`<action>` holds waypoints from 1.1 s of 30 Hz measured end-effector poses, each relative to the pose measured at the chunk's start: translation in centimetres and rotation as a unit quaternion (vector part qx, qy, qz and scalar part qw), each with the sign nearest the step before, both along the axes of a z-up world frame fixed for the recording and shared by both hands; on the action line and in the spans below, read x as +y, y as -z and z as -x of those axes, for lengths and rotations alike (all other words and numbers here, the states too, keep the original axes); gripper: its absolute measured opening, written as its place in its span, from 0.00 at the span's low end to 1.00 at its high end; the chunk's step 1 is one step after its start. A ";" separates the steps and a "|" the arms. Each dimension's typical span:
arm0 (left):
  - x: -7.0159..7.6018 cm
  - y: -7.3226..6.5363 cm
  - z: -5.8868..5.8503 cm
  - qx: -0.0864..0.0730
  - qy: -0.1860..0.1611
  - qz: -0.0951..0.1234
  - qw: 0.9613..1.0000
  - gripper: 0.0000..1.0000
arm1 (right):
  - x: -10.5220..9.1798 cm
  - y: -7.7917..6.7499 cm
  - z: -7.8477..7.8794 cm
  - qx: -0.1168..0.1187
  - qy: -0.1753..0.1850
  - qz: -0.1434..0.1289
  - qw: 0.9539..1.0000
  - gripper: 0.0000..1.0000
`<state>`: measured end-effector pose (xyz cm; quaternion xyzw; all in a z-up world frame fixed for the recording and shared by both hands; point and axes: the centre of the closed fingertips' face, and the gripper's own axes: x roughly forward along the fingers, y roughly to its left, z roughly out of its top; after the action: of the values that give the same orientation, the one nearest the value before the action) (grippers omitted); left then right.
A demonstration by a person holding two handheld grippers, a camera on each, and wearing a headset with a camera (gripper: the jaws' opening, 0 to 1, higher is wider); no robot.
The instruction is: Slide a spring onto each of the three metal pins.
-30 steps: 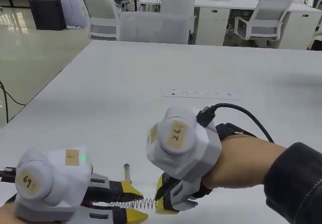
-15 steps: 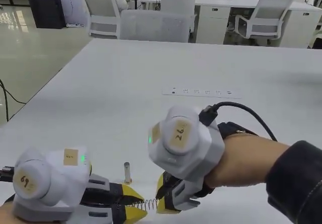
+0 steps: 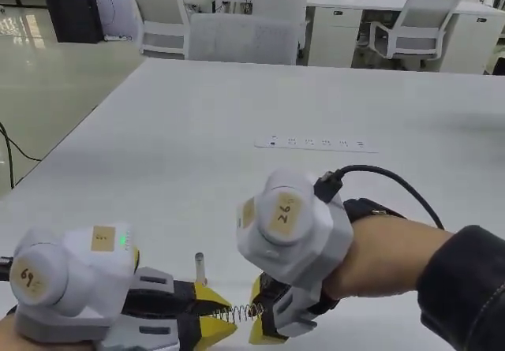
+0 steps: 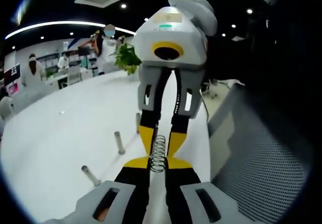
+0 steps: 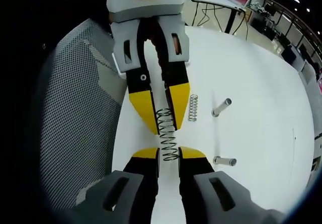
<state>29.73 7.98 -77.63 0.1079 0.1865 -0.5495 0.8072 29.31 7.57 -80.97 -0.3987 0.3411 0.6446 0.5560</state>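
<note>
The spring [image 3: 241,312] hangs level just above the table [image 3: 237,114], near its front edge. The left gripper [image 3: 213,323] and right gripper [image 3: 264,323] each pinch one end with jaws nearly closed, probably to steady and aim it. Three bare pins [image 4: 119,142] stand just beside them, and a second spring [image 5: 192,107] lies near.

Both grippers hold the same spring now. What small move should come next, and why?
Probably open the left gripper. The spring is pinched at both ends, by it and by the right gripper, so no end is free to go over the nearby pin.
</note>
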 end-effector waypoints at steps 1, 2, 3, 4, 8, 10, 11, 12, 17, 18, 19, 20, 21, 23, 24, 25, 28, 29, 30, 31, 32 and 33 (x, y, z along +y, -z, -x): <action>0.0 0.1 0.0 0.000 0.001 -0.002 1.000 0.03 | 0.0 0.0 -0.1 0.000 0.001 -0.001 1.000 0.09; -0.1 0.2 0.1 0.001 0.002 -0.003 1.000 0.03 | 0.0 -0.1 -0.1 -0.002 0.001 -0.002 1.000 0.09; -0.1 0.3 0.1 0.000 0.002 -0.005 1.000 0.03 | 0.1 -0.2 -0.2 -0.003 0.002 -0.004 1.000 0.08; 0.0 0.4 0.1 0.001 0.002 -0.006 1.000 0.03 | 0.1 -0.4 -0.2 -0.003 0.003 -0.006 1.000 0.08; 0.1 0.5 0.0 0.002 -0.001 -0.008 1.000 0.03 | 0.4 -1.3 -0.2 -0.010 0.003 -0.015 1.000 0.08; 0.1 0.6 -0.1 0.000 -0.002 -0.011 1.000 0.03 | 0.6 -1.8 -0.3 -0.013 0.003 -0.021 1.000 0.08; 0.1 0.6 -0.1 0.001 -0.002 -0.011 1.000 0.03 | 0.7 -1.9 -0.3 -0.013 0.002 -0.023 1.000 0.08; 0.1 0.7 -0.1 0.002 -0.003 -0.012 1.000 0.03 | 0.8 -2.2 -0.2 -0.013 0.002 -0.029 1.000 0.08; 0.1 1.0 0.2 0.006 0.001 -0.020 1.000 0.03 | 1.7 -3.0 0.4 -0.004 -0.001 -0.050 0.999 0.08; 0.1 1.1 0.2 0.006 0.001 -0.020 1.000 0.03 | 1.8 -3.1 0.5 -0.002 -0.001 -0.052 0.999 0.08; 0.1 1.1 0.3 0.007 0.003 -0.020 1.000 0.03 | 2.0 -3.3 0.7 0.003 0.000 -0.057 0.998 0.08; 0.0 1.1 0.3 0.007 0.003 -0.020 1.000 0.03 | 2.1 -3.4 0.8 0.005 0.000 -0.060 0.998 0.08; 0.0 1.1 0.3 0.007 0.003 -0.020 1.000 0.03 | 2.3 -3.6 0.9 0.006 -0.002 -0.063 0.998 0.08; 0.0 1.1 0.3 0.008 0.003 -0.018 1.000 0.03 | 2.6 -3.8 1.1 0.007 -0.005 -0.065 0.998 0.08; 0.0 1.1 0.3 0.008 0.003 -0.019 1.000 0.03 | 2.7 -3.9 1.3 0.008 -0.007 -0.069 0.998 0.08; -0.1 1.0 0.4 0.010 0.006 -0.015 1.000 0.03 | 3.2 -4.2 1.4 0.011 -0.008 -0.079 0.997 0.08; -0.3 1.0 0.5 0.009 0.008 -0.014 1.000 0.03 | 3.4 -4.2 1.5 0.009 -0.012 -0.077 0.997 0.08; -0.2 1.0 0.5 0.008 0.008 -0.017 1.000 0.03 | 3.4 -4.2 1.5 0.007 -0.013 -0.076 0.997 0.08; -0.2 1.0 0.5 0.009 0.007 -0.016 1.000 0.03 | 3.4 -4.2 1.4 0.008 -0.012 -0.076 0.997 0.08; -0.2 1.0 0.5 0.010 0.006 -0.016 1.000 0.03 | 3.3 -4.1 1.4 0.008 -0.012 -0.075 0.997 0.08; -0.1 1.0 0.5 0.009 0.005 -0.016 1.000 0.03 | 3.3 -4.1 1.4 0.008 -0.012 -0.074 0.997 0.08; -0.2 1.0 0.5 0.009 0.005 -0.015 1.000 0.03 | 3.3 -4.1 1.4 0.008 -0.012 -0.074 0.997 0.08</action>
<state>29.26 7.83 -78.65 0.1158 0.2019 -0.5515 0.8010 27.92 10.87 -76.85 -0.3556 0.2919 0.6776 0.5737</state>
